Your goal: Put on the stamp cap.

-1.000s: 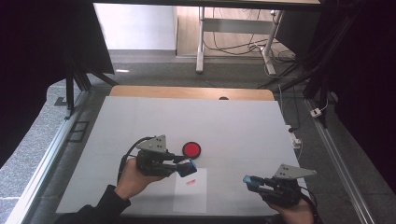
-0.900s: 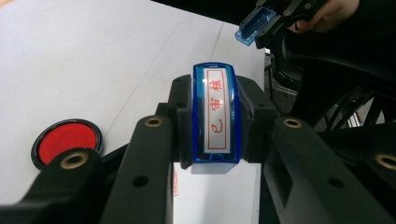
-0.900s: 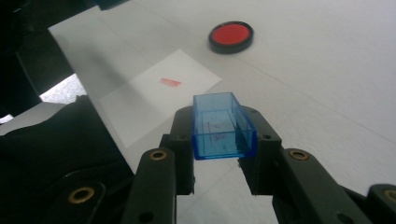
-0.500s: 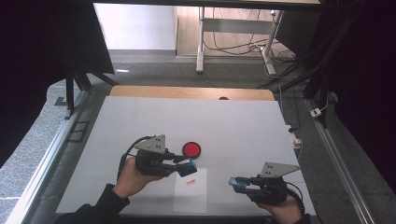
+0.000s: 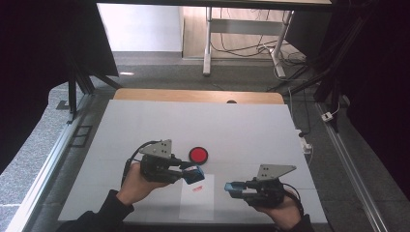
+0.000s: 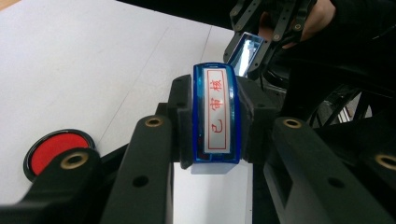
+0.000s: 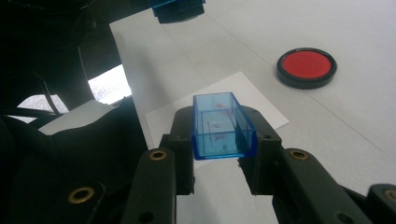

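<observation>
White table [image 5: 145, 125], floor beyond. Left gripper [image 5: 194, 174] clamped on stamp [image 6: 217, 114], held above paper [image 5: 197, 203]. Right gripper [image 5: 233, 188] clamped on blue cap [image 7: 222, 125], just right of paper. Red mark [image 5: 197, 189] on paper: stamping judged done. Left: recap stamp. Ink pad [image 5: 198, 154] beside paper.

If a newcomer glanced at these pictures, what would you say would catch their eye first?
Probably the blue stamp with red characters on its label, clamped in the left gripper above the white paper sheet at the near edge of the table. Next, the round red ink pad just beyond the sheet, and the clear blue stamp cap held in the right gripper to the sheet's right.
</observation>
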Demonstrator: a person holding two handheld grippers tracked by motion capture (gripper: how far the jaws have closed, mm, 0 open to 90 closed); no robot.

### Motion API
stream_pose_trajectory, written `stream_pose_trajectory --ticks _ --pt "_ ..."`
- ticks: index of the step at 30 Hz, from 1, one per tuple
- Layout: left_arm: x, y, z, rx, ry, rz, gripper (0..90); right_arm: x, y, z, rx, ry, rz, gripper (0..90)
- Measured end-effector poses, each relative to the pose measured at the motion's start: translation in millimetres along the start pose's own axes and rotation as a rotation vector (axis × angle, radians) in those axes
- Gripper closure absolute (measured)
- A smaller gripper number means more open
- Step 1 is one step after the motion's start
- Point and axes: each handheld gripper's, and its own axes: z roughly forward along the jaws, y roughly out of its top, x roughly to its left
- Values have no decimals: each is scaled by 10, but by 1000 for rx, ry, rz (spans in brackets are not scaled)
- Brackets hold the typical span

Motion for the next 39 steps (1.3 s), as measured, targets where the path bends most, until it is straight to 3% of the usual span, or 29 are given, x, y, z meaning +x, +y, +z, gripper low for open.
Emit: stream_pose_trajectory --ticks 11,24,33,39 --pt "-5 -1 16 -8 -8 10 700 54 124 222 19 54 -49 682" --pt "-5 4 -11 -25 -29 33 701 13 228 471 16 137 -79 683" --pt "-47 15 18 -19 -53 84 702 26 309 649 11 214 -101 684" --pt "-79 26 23 -21 -69 118 702 29 340 709 3 237 -114 684"
